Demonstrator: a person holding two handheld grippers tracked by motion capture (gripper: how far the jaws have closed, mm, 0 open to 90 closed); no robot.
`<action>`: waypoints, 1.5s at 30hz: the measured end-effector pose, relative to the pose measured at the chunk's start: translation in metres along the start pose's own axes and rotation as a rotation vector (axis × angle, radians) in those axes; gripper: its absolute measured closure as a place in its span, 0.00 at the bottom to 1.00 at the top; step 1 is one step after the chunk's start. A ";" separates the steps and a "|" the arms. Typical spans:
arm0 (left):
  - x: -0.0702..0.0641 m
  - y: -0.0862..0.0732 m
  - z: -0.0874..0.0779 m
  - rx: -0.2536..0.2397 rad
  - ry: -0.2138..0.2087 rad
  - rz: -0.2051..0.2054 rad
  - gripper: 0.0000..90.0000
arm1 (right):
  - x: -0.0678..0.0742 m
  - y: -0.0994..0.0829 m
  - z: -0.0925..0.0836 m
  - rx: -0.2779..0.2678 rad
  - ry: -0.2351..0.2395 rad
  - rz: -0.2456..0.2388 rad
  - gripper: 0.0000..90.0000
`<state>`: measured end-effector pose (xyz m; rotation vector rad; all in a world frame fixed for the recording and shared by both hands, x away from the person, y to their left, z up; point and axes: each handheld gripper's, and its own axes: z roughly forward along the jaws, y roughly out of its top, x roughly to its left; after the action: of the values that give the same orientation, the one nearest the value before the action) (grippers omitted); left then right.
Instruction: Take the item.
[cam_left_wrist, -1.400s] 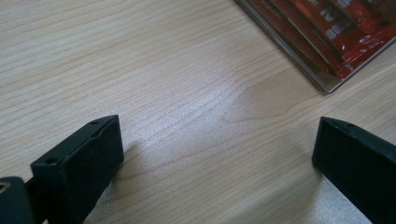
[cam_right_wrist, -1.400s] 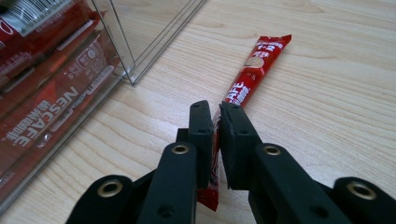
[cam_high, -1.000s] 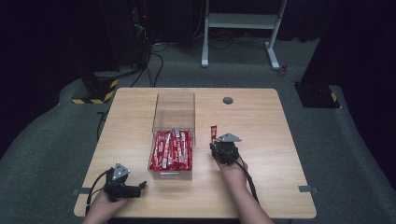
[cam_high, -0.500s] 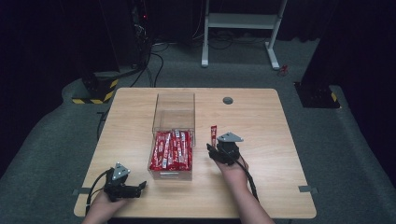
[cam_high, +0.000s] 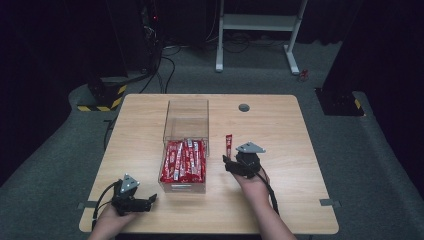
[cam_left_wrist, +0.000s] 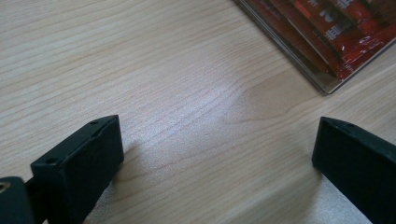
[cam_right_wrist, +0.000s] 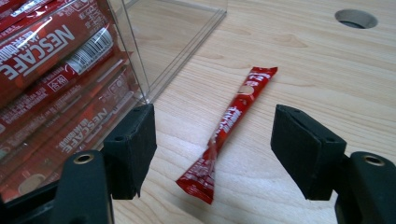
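A clear plastic box (cam_high: 186, 120) stands mid-table, its near half packed with several red Nescafe stick packets (cam_high: 184, 159). One loose red stick packet (cam_right_wrist: 229, 123) (cam_high: 229, 144) lies flat on the wood just right of the box. My right gripper (cam_right_wrist: 212, 147) (cam_high: 231, 163) sits over the packet's near end, open; its jaws have just been opening and the pads stand clear of the packet on both sides. My left gripper (cam_left_wrist: 212, 161) (cam_high: 147, 200) rests open near the table's front left corner, nothing between its jaws, with the box corner (cam_left_wrist: 327, 84) ahead of it.
A round cable hole (cam_high: 244, 107) (cam_right_wrist: 356, 18) is in the table's far right part. The wooden table (cam_high: 300, 150) stands on grey carpet; a white stand (cam_high: 260, 30) and dark equipment are beyond it.
My right gripper has pulled back slightly toward the table's front, and the red stick packet now lies apart on the table ahead of it. The left gripper has not moved.
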<state>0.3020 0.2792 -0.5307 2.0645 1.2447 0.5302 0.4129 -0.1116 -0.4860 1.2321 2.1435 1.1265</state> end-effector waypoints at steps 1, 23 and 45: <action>0.000 0.000 0.000 0.000 0.000 0.000 0.03 | 0.000 0.000 0.000 0.000 0.000 0.000 0.35; 0.000 0.001 0.000 0.001 0.001 0.001 0.03 | -0.031 -0.017 -0.041 -0.009 -0.040 0.039 0.35; 0.000 0.001 0.000 0.002 -0.001 -0.003 0.03 | -0.074 -0.066 -0.074 0.035 -0.138 0.045 0.31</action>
<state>0.3024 0.2786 -0.5306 2.0640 1.2472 0.5267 0.3663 -0.2255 -0.4991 1.3389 2.0499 0.9954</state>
